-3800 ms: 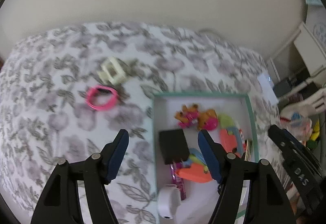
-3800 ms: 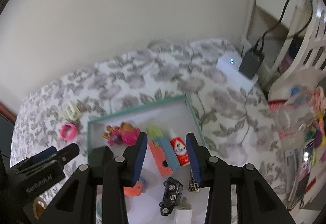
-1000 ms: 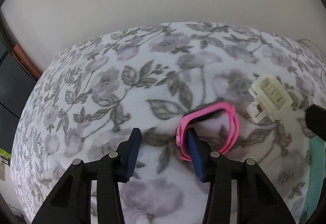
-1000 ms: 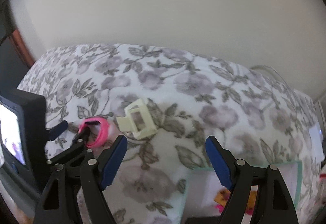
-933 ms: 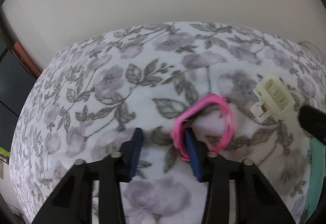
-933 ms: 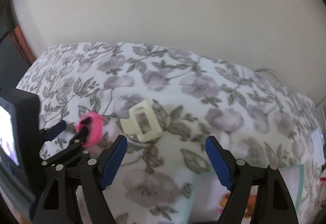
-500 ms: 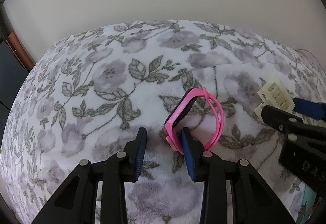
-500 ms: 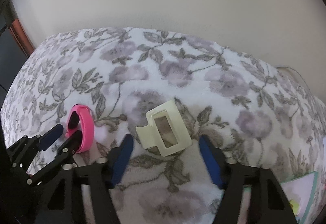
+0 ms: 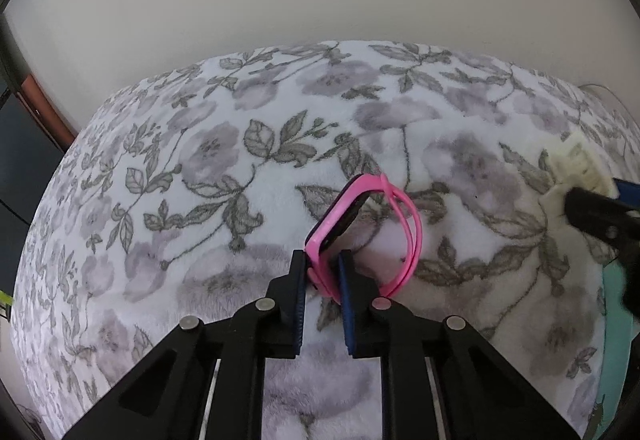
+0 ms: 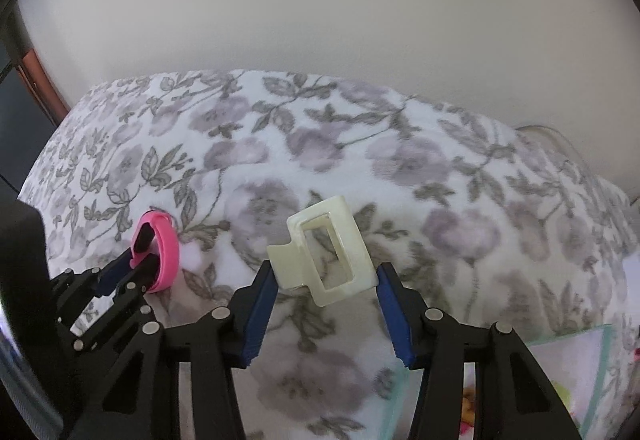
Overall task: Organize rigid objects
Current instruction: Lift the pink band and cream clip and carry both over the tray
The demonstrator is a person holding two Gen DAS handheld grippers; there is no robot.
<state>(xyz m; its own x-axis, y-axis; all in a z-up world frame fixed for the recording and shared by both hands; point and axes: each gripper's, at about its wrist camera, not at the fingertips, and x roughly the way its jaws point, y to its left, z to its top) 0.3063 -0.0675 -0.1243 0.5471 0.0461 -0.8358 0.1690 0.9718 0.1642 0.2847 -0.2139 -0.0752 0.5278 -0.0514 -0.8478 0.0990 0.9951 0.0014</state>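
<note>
Pinching the pink watch (image 9: 362,224) by its near edge, my left gripper (image 9: 323,276) has just been closing, and its blue pads now press on the watch body from both sides. The watch stands tilted on edge on the flowered blanket (image 9: 224,159), its dark face turned to the left and its strap looping away to the right behind it. From the right wrist view the same watch (image 10: 160,250) shows at the left, caught in the tips of the left gripper (image 10: 138,270).

My right gripper (image 10: 326,282) has also been closing over the last second, with the cream hair clip (image 10: 326,254) between its pads. The left pad touches the clip's hinged tab and the right pad meets its far lower corner, so the jaws are clamped on the clip. The clip lies tilted, with its open rectangular frame facing up. In the left wrist view the clip (image 9: 576,171) sits at the far right edge, partly behind the black finger of the right gripper.

A box with a teal rim (image 10: 604,368) shows at the lower right of the right wrist view, close to the right gripper, with bright bits inside too blurred to name. A plain pale wall (image 10: 320,7) rises beyond the blanket.
</note>
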